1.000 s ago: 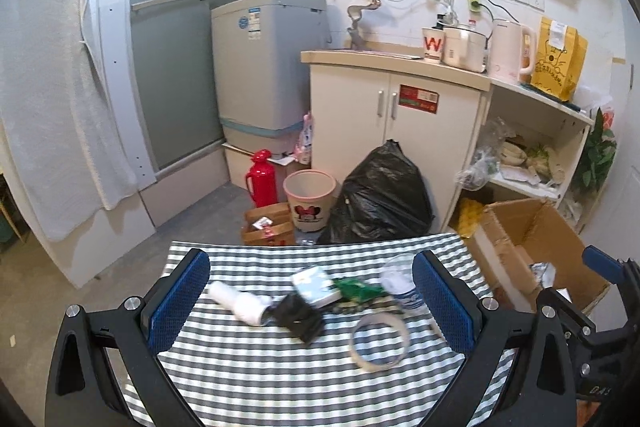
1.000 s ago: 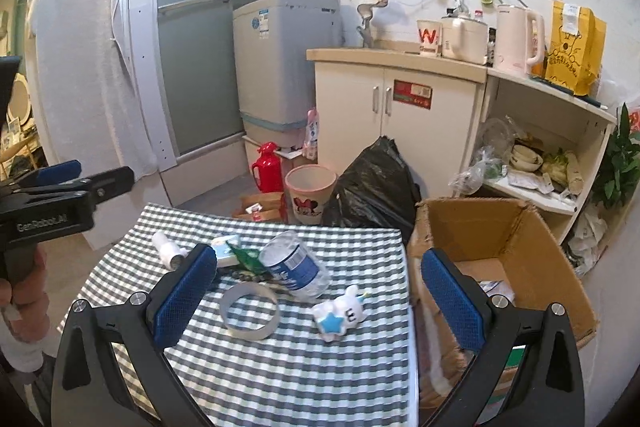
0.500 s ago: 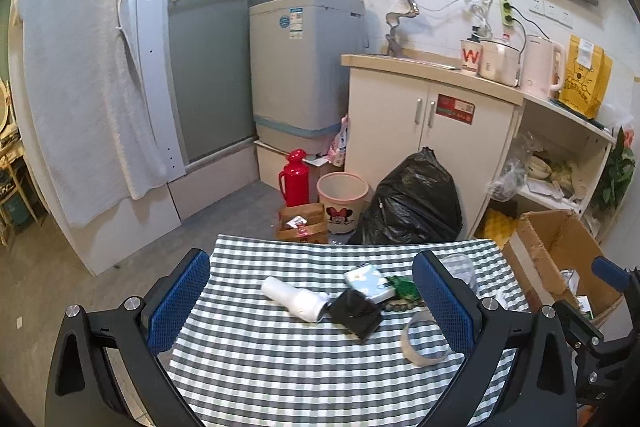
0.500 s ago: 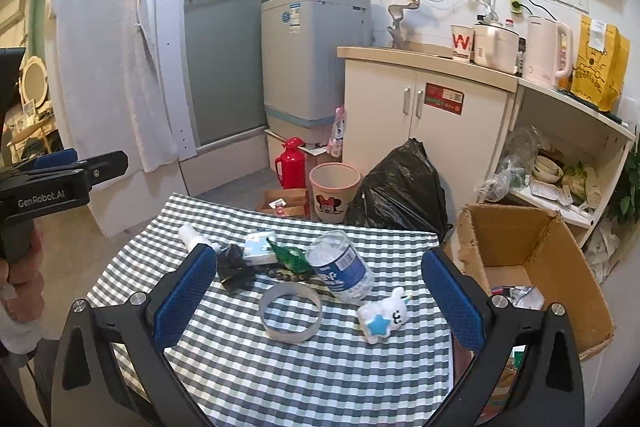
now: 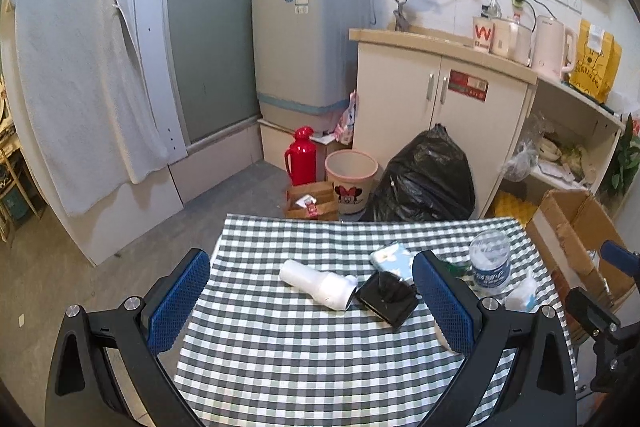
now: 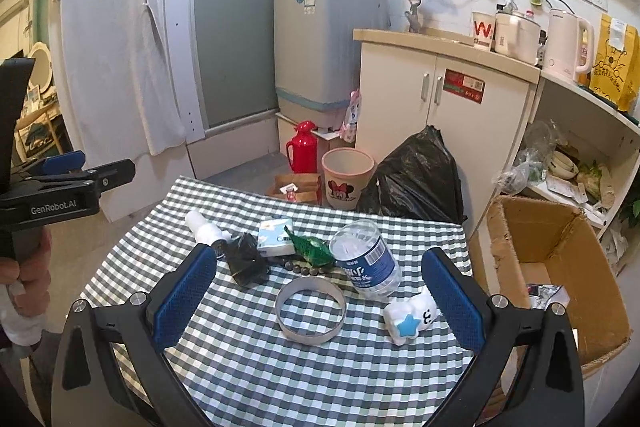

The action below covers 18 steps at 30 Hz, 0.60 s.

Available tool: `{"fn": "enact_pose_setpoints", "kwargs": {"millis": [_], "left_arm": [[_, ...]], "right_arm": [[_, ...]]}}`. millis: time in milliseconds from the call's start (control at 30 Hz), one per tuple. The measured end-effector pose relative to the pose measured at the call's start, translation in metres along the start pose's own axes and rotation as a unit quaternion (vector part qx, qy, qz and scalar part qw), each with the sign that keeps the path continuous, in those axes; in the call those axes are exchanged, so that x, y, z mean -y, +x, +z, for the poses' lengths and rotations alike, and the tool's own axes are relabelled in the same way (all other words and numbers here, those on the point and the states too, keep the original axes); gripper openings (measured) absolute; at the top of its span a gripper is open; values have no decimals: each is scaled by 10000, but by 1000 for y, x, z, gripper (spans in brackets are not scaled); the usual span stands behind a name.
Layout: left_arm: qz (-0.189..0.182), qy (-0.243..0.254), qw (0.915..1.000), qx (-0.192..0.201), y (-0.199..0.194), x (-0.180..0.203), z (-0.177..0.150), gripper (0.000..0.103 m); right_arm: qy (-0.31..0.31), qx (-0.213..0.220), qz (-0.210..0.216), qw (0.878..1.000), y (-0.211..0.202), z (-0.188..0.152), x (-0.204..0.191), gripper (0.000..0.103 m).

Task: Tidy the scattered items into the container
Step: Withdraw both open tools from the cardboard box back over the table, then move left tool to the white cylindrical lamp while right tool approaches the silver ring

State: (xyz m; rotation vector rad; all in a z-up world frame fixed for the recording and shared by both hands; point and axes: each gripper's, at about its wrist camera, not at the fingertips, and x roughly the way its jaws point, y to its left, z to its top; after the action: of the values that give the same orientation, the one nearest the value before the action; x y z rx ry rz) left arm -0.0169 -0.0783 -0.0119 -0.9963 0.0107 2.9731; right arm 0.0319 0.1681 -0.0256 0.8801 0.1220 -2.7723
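Checkered tablecloth [image 6: 248, 359] in a cramped kitchen, clear crumpled water bottle [image 6: 366, 259] lying blue-labelled by a metal ring [image 6: 311, 310], my left gripper [image 5: 312, 303] and right gripper [image 6: 320, 295] both spread wide, holding nothing, brown cardboard box [image 6: 560, 267] open alongside

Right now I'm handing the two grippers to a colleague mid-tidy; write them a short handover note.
Left gripper: open, empty, above the checkered table.
Right gripper: open, empty, above the table.
On the table: white bottle, black pouch, tissue pack, green wrapper, dark beads, water bottle, tape ring, star plush.
Cardboard box stands right of the table; some packaging lies inside.
Done: nothing is gripped.
Left: all eight items.
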Motion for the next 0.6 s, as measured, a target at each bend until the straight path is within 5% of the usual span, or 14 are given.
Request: {"fn": "enact_pose_setpoints", "kwargs": {"millis": [600], "left_arm": [[101, -146, 9976, -671, 66, 5, -13, 103]], "right_arm": [[62, -498, 352, 9981, 49, -18, 5, 103]]}}
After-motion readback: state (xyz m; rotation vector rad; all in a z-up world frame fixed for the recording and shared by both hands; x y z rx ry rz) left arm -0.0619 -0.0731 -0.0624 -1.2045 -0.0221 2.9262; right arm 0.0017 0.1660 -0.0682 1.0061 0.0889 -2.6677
